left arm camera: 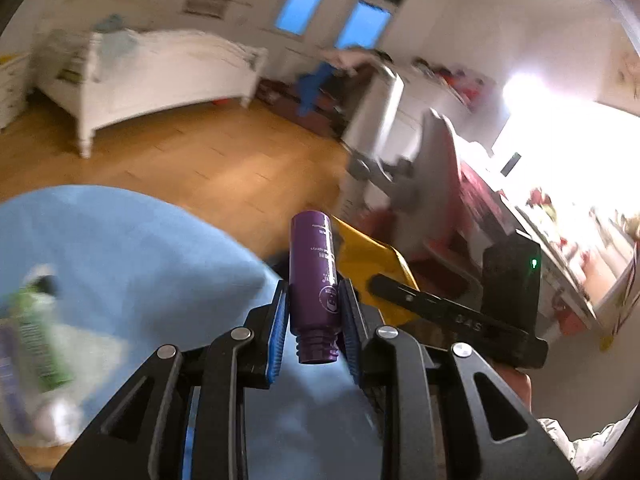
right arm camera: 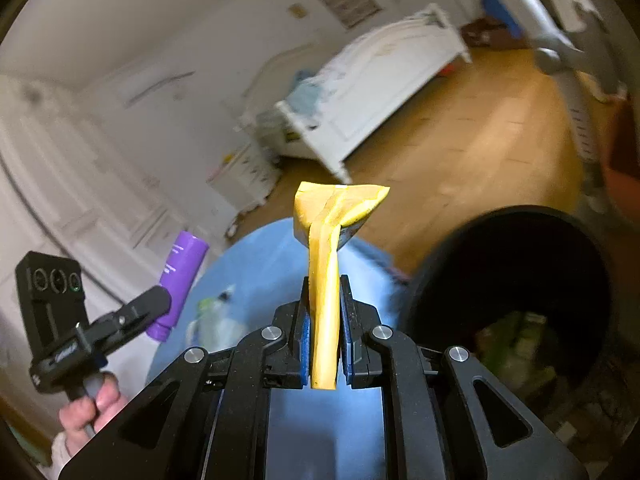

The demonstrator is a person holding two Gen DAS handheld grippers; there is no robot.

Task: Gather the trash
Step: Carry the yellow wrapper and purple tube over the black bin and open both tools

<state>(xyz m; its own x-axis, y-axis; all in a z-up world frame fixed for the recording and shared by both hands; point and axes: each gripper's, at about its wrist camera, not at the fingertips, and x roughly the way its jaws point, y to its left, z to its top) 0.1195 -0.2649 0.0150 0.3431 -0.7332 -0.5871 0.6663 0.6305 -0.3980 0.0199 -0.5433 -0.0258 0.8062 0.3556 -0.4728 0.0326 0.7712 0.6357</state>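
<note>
My left gripper [left arm camera: 314, 300] is shut on a purple capless bottle [left arm camera: 313, 276], held up above the blue round table [left arm camera: 132, 256]. The bottle also shows in the right wrist view [right arm camera: 178, 280], at the left. My right gripper [right arm camera: 324, 300] is shut on a folded yellow wrapper [right arm camera: 326, 264], held above the table's edge [right arm camera: 260, 264]; the wrapper also shows in the left wrist view [left arm camera: 370, 264]. A black trash bin [right arm camera: 508, 292] with trash inside stands on the floor to the right of the right gripper.
A blurred green-and-white bottle [left arm camera: 36, 344] lies on the table; it also shows in the right wrist view [right arm camera: 214, 316]. A white bed [left arm camera: 160, 76] stands across the wooden floor [left arm camera: 224, 160]. A chair and a cluttered desk [left arm camera: 500, 208] are at the right.
</note>
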